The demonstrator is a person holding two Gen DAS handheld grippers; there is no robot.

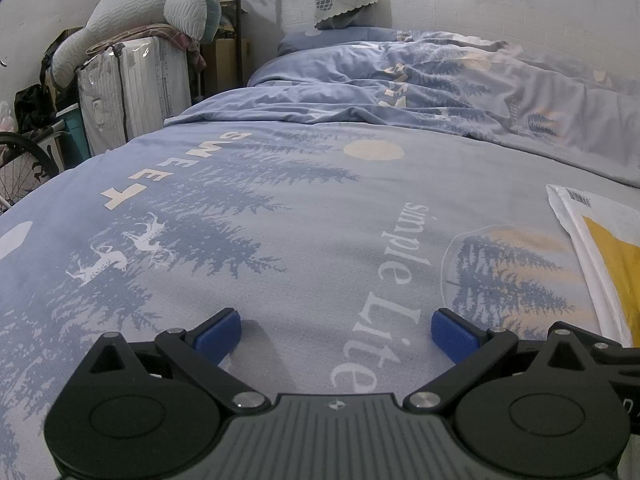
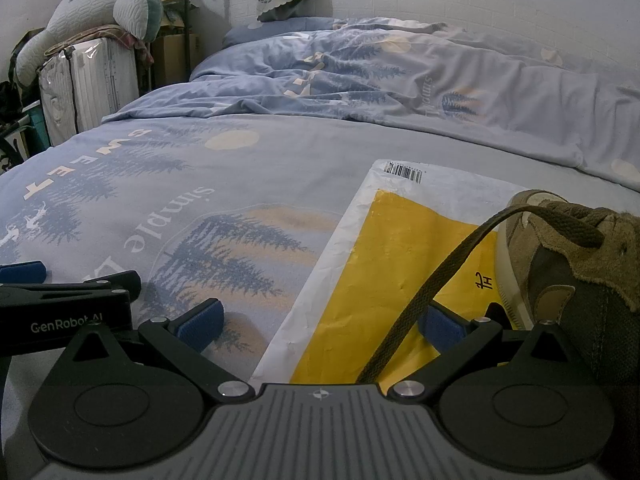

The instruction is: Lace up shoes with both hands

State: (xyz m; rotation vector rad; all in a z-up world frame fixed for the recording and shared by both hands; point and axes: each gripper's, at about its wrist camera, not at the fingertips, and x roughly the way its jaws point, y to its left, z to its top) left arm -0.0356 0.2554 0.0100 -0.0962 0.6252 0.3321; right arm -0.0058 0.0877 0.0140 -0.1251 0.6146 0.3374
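- We find the shoe (image 2: 580, 264), a brown-and-grey suede sneaker, at the right edge of the right wrist frame, resting on a yellow-and-white mailer bag (image 2: 384, 256). It does not show in the left wrist frame.
- One flat brown lace (image 2: 440, 276) runs from the shoe's upper eyelets, arcs over the mailer bag and drops toward the lower centre of the frame, passing between our right gripper (image 2: 320, 322) fingers. Its free end is hidden below the gripper body.
- Right tongs stand wide apart; the lace crosses in front of the right-hand blue pad (image 2: 440, 330) but nothing is clamped.
- Left gripper (image 1: 336, 336) shows its tongs spread as well, over bare blue bedsheet (image 1: 280, 240) printed with trees and "simple Life", holding nothing. Only a corner of the mailer bag shows at that frame's right edge.
- The left tool's side also appears at the lower left of the right wrist frame, just beside the right tool.
- Step, as we judge it: early, before any grasp; lacing looks barely started or not at all.
- Next move likely calls for closing the right tongs on the lace near its free end, and bringing the left tool across to steady the shoe or take the other lace, which we cannot see.
- Outward: rumpled duvet (image 2: 400, 72) in mid-frame, white suitcase (image 2: 88, 84) with a plush toy (image 2: 100, 12) on top at upper left.
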